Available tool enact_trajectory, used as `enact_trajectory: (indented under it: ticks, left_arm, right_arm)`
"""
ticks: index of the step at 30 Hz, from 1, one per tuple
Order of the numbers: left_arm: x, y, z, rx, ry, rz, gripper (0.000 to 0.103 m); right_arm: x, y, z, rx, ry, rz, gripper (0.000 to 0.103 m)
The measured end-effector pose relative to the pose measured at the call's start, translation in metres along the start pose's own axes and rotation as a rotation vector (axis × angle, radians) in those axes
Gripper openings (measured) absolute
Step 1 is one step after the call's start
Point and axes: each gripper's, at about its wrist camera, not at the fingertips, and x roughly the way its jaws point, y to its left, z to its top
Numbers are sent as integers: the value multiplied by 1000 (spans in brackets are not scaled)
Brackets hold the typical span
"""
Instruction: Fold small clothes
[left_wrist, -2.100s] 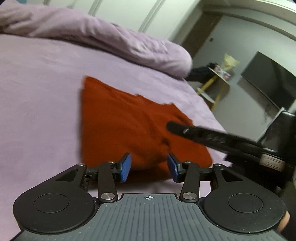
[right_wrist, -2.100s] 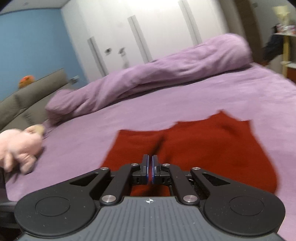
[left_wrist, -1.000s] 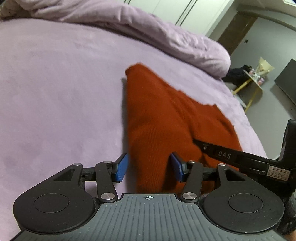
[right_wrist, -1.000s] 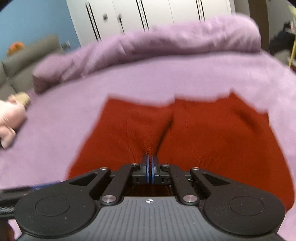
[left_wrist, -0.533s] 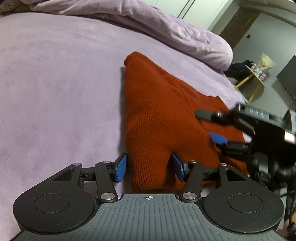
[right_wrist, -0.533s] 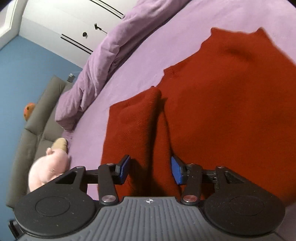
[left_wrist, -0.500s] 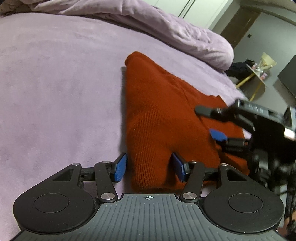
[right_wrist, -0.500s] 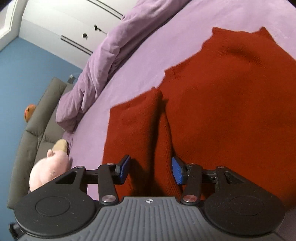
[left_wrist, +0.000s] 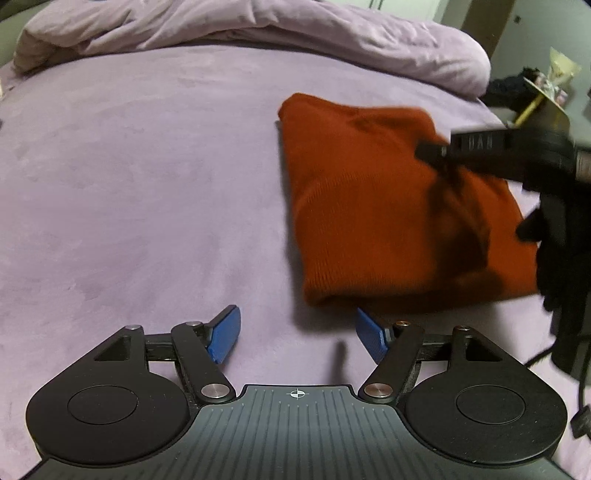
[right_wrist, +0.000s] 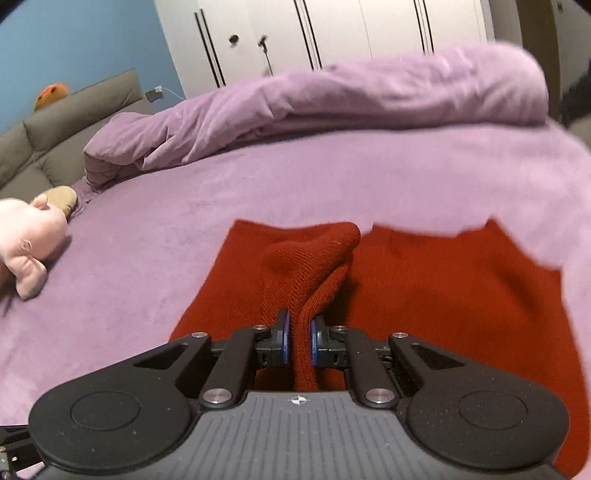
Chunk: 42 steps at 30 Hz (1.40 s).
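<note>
While the left tongs (left_wrist: 297, 334) are held spread, a ridge of rust-red ribbed knit garment (right_wrist: 317, 280) is pinched by the right tongs (right_wrist: 298, 341) on the plush lilac bed (right_wrist: 332, 184).

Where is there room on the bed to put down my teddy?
The widest bare patch of purple bed lies left of the red sweater, below the rolled duvet. The right side is crowded: the right claw pinches the sweater there. The pink plush takes the far left edge.

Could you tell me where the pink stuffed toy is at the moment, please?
In the right wrist view, the pink stuffed toy lies at the far left on the purple bed cover, below the grey sofa.
</note>
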Motion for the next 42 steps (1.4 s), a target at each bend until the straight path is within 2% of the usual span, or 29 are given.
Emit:
enact_trajectory:
  ticks: [3, 7, 10, 19, 26, 28, 31, 33, 36, 38, 40, 42]
  left_arm:
    - [2, -3, 1, -30, 16, -34, 74]
    - [-1, -10, 5, -37, -17, -88, 74]
    - [4, -18, 9, -27, -25, -96, 73]
    - [23, -30, 9, -16, 5, -94, 71]
    - [22, -28, 6, -14, -7, -128, 71]
    - [21, -28, 4, -10, -5, -139, 71]
    - [21, -30, 2, -1, -10, -139, 71]
    - [23, -34, 3, 4, -9, -129, 71]
    - [25, -37, 4, 5, -13, -123, 71]
    - [27, -38, 3, 10, -16, -120, 71]
    - [26, -40, 2, 23, -21, -113, 71]
    - [23, -40, 0, 25, -29, -116, 71]
  right_arm:
    - [-11, 3, 6, -43, -26, -25, 9]
    - [-22, 4, 11, -111, -56, -65, 9]
    - [-30, 1, 10, -166, -96, -121, 9]
    - [-44, -41, 0, -94, -109, -199, 9]
    - [-21, -77, -21, 19, 3, -179, 9]
    - [-16, -85, -27, 48, 8, -169, 9]
    - [-18, -80, -28, 3, -17, -181, 9]
    - [-25, -70, -25, -60, -71, -208, 9]
    - [-32, -68, -19, -76, -130, -239, 9]
    - [-23, -75, -20, -63, -98, -268, 10]
    - [-5, -88, -25, -41, 3, -275, 13]
    - [-11, -104, -27, 64, 1, -224, 16]
